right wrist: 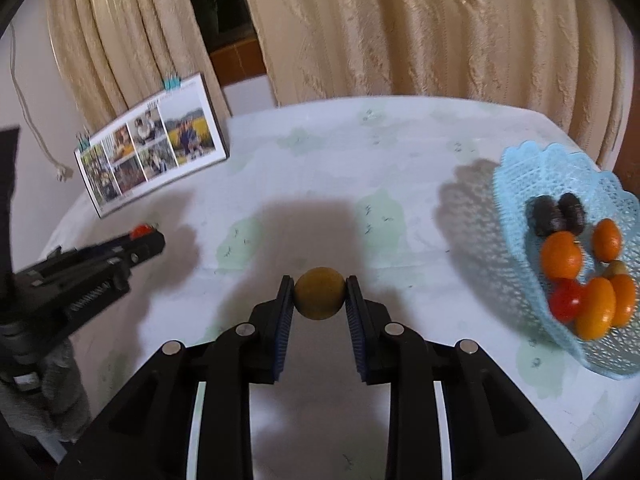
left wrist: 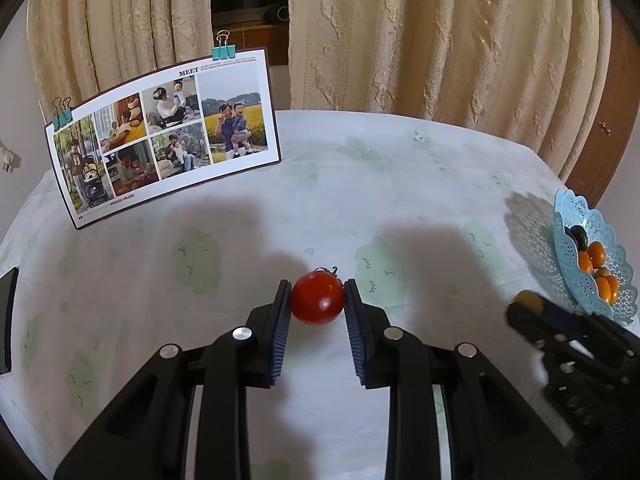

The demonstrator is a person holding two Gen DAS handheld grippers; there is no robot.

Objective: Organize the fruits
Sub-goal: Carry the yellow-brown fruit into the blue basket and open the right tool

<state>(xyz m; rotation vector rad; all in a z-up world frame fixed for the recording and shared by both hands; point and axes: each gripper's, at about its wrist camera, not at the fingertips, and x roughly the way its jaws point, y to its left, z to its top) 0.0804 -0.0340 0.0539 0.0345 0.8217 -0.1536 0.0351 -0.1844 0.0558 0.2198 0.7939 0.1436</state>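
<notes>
Left gripper: your left gripper (left wrist: 318,300) is clenched on the red tomato (left wrist: 318,298), both blue pads pressed against its sides; the fruit sits right at the fingertips, its dark stem pointing away from you.
Right gripper: your right gripper (right wrist: 319,294) grasps the yellow-brown fruit (right wrist: 319,293) between its pads, at the very tips.
Height: whether either fruit touches the bench (left wrist: 360,184) you cannot tell from these views; a dark shadow lies on the cloth ahead of each gripper.
Basket: the blue lace basket (right wrist: 516,184) stands to the right of your right gripper and slightly ahead (seen from the left gripper it is far off to the right, at the edge of view).
Basket contents: orange fruits (right wrist: 562,254), one red tomato (right wrist: 565,300), two dark fruits (right wrist: 556,214) at the far side and a small pale one (right wrist: 616,268) lie in it.
Grippers to each other: each shows in the other's view, well apart, the left one off to the left of your right gripper, its red fruit just visible.
Photo card: a card of photographs (left wrist: 164,136), held by teal binder clips (left wrist: 223,51), stands ahead and to the left of both grippers.
Backdrop: cream curtains (left wrist: 440,40) hang beyond the bench's far edge.
</notes>
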